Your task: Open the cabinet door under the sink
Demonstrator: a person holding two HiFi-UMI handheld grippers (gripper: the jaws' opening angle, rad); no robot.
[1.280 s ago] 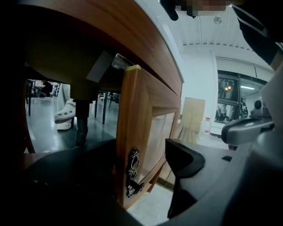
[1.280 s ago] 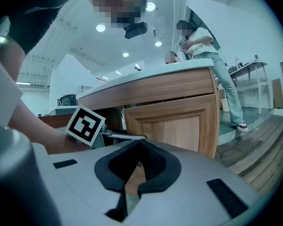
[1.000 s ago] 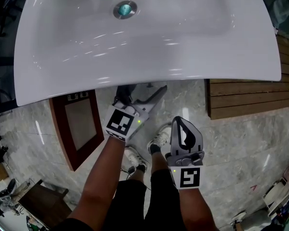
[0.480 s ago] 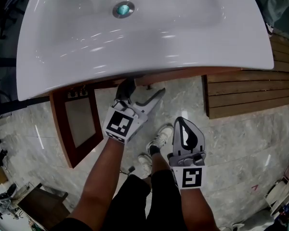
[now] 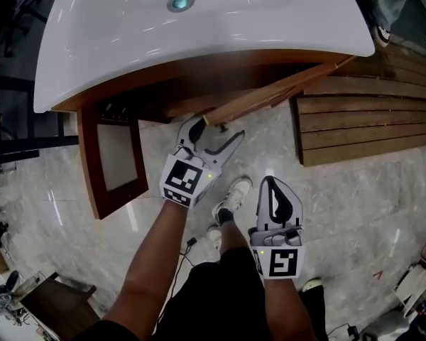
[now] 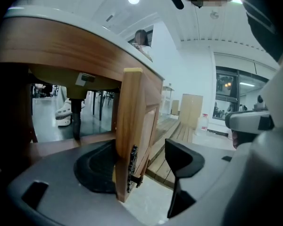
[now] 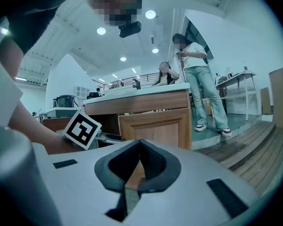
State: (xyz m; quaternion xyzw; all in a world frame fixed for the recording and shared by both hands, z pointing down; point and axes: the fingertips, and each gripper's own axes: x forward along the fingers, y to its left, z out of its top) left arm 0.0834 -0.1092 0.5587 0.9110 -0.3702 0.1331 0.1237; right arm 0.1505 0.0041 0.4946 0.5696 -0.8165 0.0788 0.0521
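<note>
With the cabinet door point(image 5: 270, 94) standing part-open under the sink point(image 5: 199, 27), your left gripper point(image 5: 214, 130) wide open astride its free edge and your right gripper point(image 5: 273, 190) closed on nothing, pull at that edge: the rigid wood panel should swing lightly

I'm looking at a bathroom vanity mock-up set inside a big open hall, more a showroom or test lab than a home. A white sink point(image 5: 199, 27) sits on a wooden cabinet point(image 5: 199, 73) that stands on a polished marble-look floor point(image 5: 355, 212), beside a slatted wooden platform point(image 5: 369, 130). The right gripper view shows a high white ceiling with recessed lights point(image 7: 150, 14), a railing point(image 7: 118, 83) further back, a table point(image 7: 236, 81), and people point(image 7: 198, 74) standing about.
</note>
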